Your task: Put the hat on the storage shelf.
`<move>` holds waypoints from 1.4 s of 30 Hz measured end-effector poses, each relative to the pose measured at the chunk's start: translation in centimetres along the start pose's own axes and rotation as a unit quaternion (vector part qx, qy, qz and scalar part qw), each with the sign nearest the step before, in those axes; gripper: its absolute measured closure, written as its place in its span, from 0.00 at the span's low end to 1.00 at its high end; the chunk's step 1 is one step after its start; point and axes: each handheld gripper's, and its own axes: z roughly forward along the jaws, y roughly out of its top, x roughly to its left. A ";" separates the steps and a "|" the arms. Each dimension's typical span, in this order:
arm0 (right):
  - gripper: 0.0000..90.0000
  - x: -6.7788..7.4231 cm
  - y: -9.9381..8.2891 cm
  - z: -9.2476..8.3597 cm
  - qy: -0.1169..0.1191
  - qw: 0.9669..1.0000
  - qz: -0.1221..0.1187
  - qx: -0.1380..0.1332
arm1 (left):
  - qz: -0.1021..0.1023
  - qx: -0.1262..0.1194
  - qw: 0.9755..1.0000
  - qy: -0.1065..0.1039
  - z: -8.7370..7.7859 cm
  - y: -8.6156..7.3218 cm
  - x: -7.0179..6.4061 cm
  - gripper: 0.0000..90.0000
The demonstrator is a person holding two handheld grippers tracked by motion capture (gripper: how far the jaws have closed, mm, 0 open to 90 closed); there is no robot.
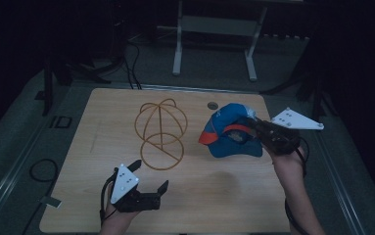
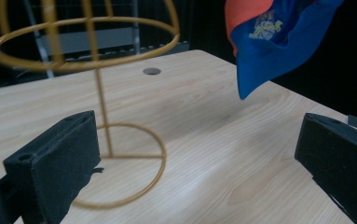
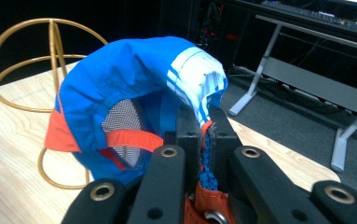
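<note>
- On the light wooden table (image 1: 92, 147), the biggest thing in the work is the golden wire hat stand (image 1: 159, 133). It has a dome of hoops on a thin post over a round base ring, stands upright near the middle, and carries nothing.
- To the right of it hangs the blue fabric cap with an orange brim (image 1: 229, 134). It is lifted off the table and well apart from the stand.
- Next comes the right gripper (image 3: 204, 135), with its jaws pressed together on the cap's edge near the orange strap, so the cloth is pinched between the pads.
- Smaller in the scene, the left gripper (image 1: 150, 177) waits near the front edge with its jaws spread wide and nothing between them.
- I judge the step in hand is carrying the cap toward the stand.
- The next move calls for bringing the cap's open side over the dome and lowering it centred. The free gripper may spread the cloth.
</note>
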 end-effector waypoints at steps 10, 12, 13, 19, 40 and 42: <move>0.96 1.5 -0.4 -0.3 0.019 1.000 -0.014 -0.002 | 0.031 -0.017 0.999 -0.033 2.7 3.4 -2.4 0.00; 0.96 1.8 -0.5 -0.3 0.022 1.000 -0.018 -0.002 | 0.032 -0.019 0.999 -0.038 3.4 4.0 -2.9 0.00; 0.96 2.0 -0.5 -0.3 0.023 1.000 -0.021 -0.002 | 0.035 -0.018 0.999 -0.036 3.7 4.2 -3.0 0.00; 0.96 2.9 -0.6 -0.6 0.035 0.999 -0.027 -0.008 | 0.039 -0.026 0.998 -0.046 5.4 5.9 -4.2 0.03; 0.96 4.7 -1.8 -1.3 0.067 0.997 -0.034 -0.011 | 0.063 0.003 0.998 -0.026 8.3 7.5 -5.7 0.50; 0.96 4.9 -1.9 -1.4 0.074 0.996 -0.038 -0.011 | 0.060 0.010 0.998 -0.024 8.4 7.5 -5.4 0.60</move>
